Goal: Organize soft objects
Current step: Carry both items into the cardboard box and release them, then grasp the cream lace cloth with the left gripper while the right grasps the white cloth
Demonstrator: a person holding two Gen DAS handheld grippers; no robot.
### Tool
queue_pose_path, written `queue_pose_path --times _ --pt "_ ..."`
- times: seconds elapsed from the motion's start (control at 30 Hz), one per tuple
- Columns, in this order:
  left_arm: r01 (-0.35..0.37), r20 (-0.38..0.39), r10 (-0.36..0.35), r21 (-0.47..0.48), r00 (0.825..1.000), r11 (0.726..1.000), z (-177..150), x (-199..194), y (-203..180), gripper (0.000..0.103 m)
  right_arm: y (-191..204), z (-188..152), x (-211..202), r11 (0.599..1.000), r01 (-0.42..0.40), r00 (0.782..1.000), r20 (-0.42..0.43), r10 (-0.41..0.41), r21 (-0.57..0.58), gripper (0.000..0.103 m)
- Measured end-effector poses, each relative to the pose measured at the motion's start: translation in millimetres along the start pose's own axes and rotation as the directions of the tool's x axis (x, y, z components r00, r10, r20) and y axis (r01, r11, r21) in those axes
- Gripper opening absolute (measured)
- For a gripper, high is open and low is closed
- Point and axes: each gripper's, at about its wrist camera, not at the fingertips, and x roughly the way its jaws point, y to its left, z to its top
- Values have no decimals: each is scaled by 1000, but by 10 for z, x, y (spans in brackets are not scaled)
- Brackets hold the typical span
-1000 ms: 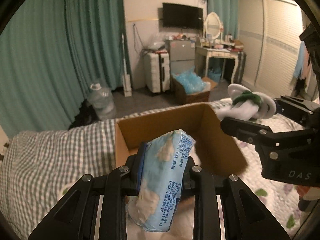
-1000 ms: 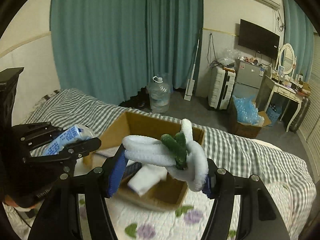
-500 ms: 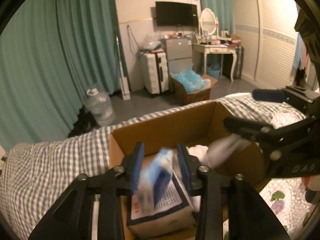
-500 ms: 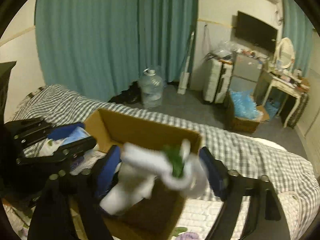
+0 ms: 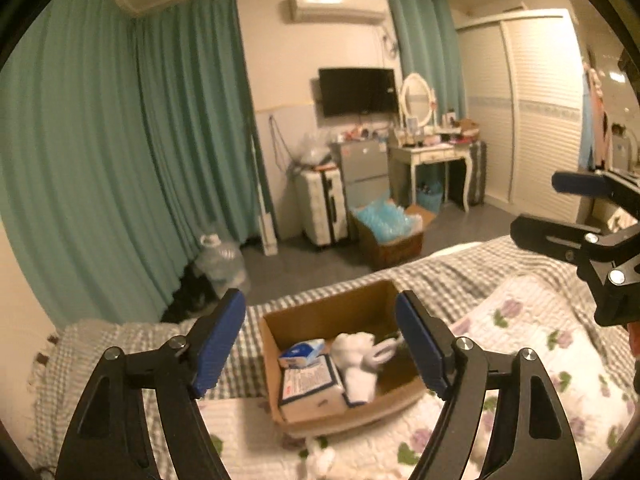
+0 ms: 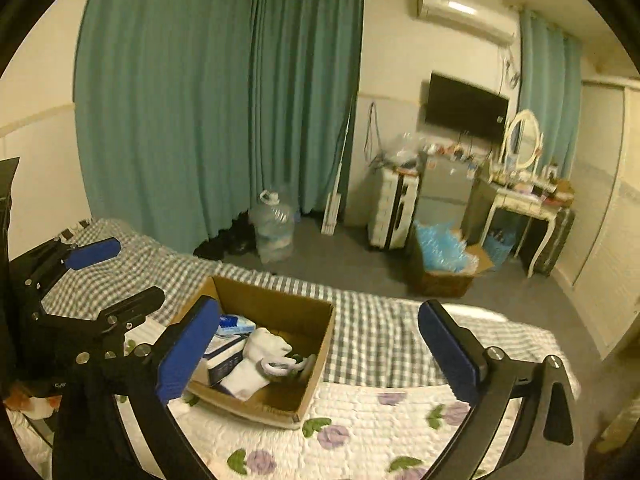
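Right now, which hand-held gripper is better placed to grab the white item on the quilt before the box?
Left, probably. The white item lies just ahead of the open left hand-held gripper, between its fingers; the right hand-held gripper, also open, sits farther to the side.

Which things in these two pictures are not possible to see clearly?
- Cardboard box, right wrist view: the right tool finger covers its left corner.
- Tissue pack, left wrist view: print too small and blurred to read.
- White and green bundle: the green part lies mostly hidden under the white.
- Box floor: covered by the contents.
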Motion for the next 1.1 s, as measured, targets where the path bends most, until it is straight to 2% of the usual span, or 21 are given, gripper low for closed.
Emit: queue_pose_path --times 0.03,0.1,0.27,0.4,0.5,0.67,0.83,1.0,1.1 --pt "-6 12 6 2 1000 1000 1 -114 -1 80 26 20 -136 1000 7 1000 14 -7 -7 102" --pt "-20 33 19 4 999 1000 -3 -341 -39 94 98 53 -448 999 34 998 58 -33 -21 102" --pt "-35 39 34 9 999 999 -262 -686 -126 94 222 -72 -978 998 46 995 96 -42 -46 102" --pt "-59 23 59 0 998 998 -554 -772 -188 94 355 -312 -1127 991 86 994 79 -78 -103 102" --pt "-53 -17 52 -39 999 998 -777 -742 -206 94 399 -522 -1114 994 51 998 46 -47 -96 102" --pt "-82 -71 76 -88 995 993 -1149 -537 -255 94 404 -935 -919 998 5 1000 -27 -7 -55 102" --pt "-94 -144 79 -95 986 991 -1504 -154 -336 94 337 -1433 -474 1000 -14 991 -136 12 -18 102" --pt "-84 -212 59 -111 975 990 -1848 198 -437 94 252 -1921 31 999 -15 966 -256 26 47 102" --pt "-65 -283 28 -124 959 990 -2062 408 -498 94 220 -2223 314 997 0 944 -329 23 72 97"
